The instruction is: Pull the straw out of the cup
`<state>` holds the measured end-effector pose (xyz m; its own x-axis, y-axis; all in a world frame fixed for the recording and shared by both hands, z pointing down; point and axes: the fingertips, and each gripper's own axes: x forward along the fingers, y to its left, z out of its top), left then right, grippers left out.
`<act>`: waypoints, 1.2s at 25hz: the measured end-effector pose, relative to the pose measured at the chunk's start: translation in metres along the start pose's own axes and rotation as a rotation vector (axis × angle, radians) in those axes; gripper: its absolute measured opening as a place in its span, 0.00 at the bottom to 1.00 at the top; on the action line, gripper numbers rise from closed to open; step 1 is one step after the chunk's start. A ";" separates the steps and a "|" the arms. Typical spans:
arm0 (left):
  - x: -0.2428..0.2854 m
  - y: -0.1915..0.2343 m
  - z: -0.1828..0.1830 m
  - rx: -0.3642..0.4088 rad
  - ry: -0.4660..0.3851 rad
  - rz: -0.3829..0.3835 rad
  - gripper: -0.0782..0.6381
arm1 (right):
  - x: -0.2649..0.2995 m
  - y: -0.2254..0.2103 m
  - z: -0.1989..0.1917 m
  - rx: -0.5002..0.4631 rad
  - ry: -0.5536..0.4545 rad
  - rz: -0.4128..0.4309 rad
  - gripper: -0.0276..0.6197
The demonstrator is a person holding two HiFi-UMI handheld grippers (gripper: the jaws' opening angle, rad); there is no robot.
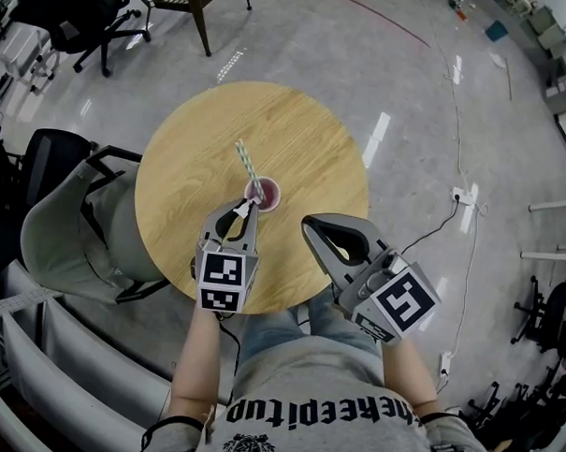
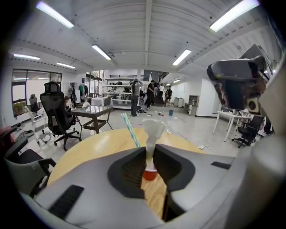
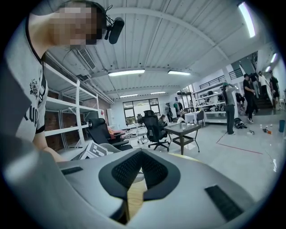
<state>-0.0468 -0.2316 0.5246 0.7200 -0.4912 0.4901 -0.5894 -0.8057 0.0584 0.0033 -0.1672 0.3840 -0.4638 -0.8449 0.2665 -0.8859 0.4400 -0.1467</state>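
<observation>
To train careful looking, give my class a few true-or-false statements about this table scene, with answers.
1. The striped straw stands in the cup. True.
2. The table is square. False: it is round.
3. The right tool grips the cup. False: its jaws are together with nothing between them, and it sits to the side of the cup.
4. The left tool is closed on a white piece, not on the straw. True.
</observation>
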 end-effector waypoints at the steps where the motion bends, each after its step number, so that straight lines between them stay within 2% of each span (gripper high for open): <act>1: -0.002 0.000 0.002 -0.001 -0.004 0.006 0.22 | 0.000 0.001 0.001 -0.002 -0.001 0.007 0.06; 16: -0.053 -0.006 0.052 -0.033 -0.136 0.108 0.21 | 0.002 0.019 0.019 -0.038 -0.025 0.148 0.06; 30: -0.113 -0.019 0.100 -0.052 -0.286 0.247 0.21 | -0.001 0.037 0.037 -0.091 -0.047 0.303 0.06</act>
<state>-0.0804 -0.1941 0.3813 0.6229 -0.7467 0.2332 -0.7703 -0.6375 0.0165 -0.0286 -0.1610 0.3433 -0.7079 -0.6832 0.1794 -0.7053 0.6976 -0.1265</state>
